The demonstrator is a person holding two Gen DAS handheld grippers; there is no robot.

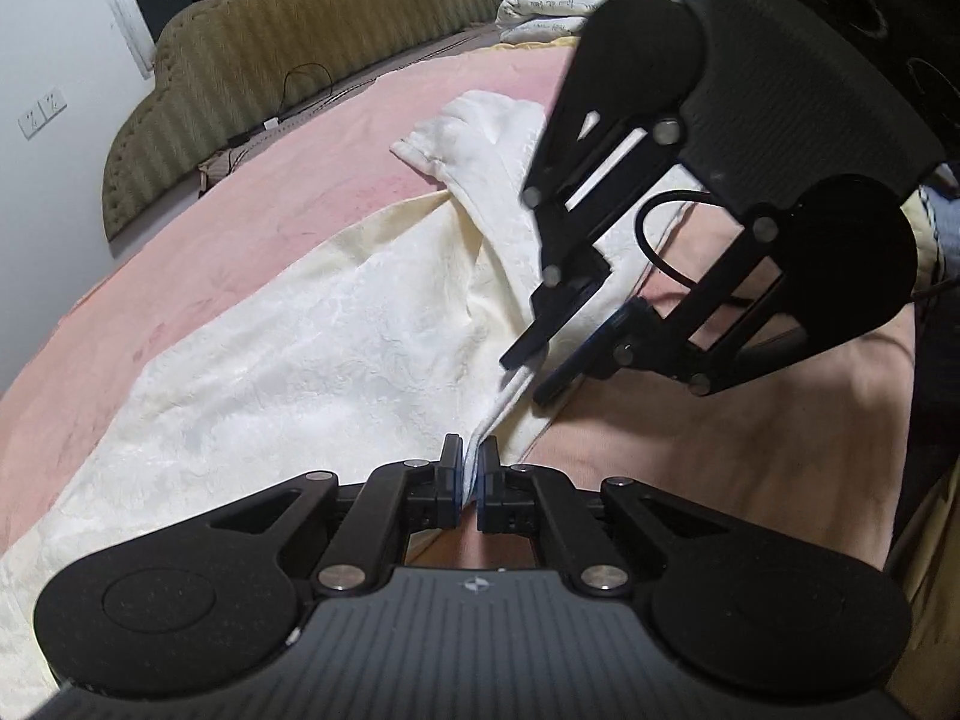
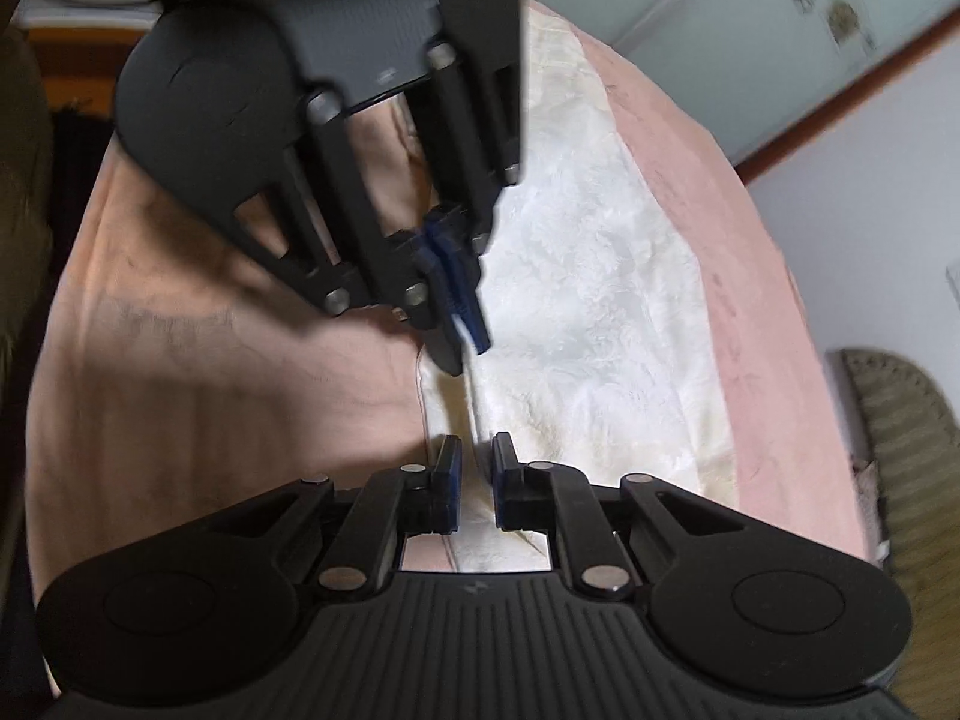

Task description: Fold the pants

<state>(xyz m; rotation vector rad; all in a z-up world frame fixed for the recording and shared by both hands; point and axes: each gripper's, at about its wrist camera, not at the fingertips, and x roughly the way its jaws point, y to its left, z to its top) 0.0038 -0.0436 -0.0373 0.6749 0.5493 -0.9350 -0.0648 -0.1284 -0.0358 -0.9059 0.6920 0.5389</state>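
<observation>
Cream white pants lie spread on a pink bed cover; they also show in the right wrist view. My left gripper is shut on the near edge of the pants. It shows from the front in the right wrist view, pinching a fold of the cloth. My right gripper stands slightly open over the same pants edge, the cloth between its fingers. In the left wrist view it reaches down just beyond my left gripper, with a small gap between its fingers.
An olive padded headboard stands at the far end of the bed. Printed white pillows lie at the back. A black cable trails by the right gripper. A wall socket is at left.
</observation>
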